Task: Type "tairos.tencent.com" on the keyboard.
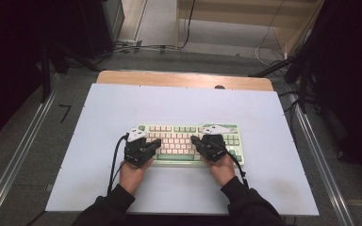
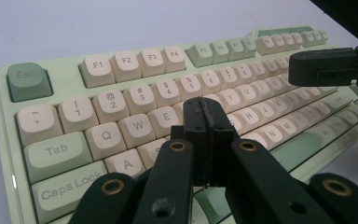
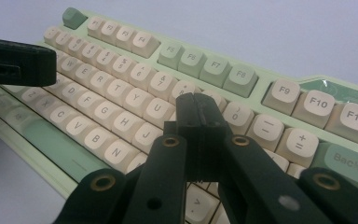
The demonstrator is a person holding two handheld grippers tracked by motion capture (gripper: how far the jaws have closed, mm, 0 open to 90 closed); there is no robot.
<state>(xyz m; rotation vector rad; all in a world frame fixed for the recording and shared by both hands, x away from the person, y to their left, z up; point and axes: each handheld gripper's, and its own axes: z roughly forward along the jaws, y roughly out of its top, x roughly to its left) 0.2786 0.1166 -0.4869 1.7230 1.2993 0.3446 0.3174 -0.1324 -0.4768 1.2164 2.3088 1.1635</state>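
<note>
Keyboard [image 2: 121, 116] under closed jaws — both grippers.

you're at a white table top [image 1: 122, 103] w/ a strip of bare wood edge [image 1: 179, 78] along its far side. grey floor beyond, w/ loose black cables [image 1: 136, 47] trailing across it. pale wooden furniture [image 1: 245, 19] stands at the back, metal rails [image 1: 19, 155] run down both sides, dark stands [image 1: 47, 70] flank the far corners.
</note>
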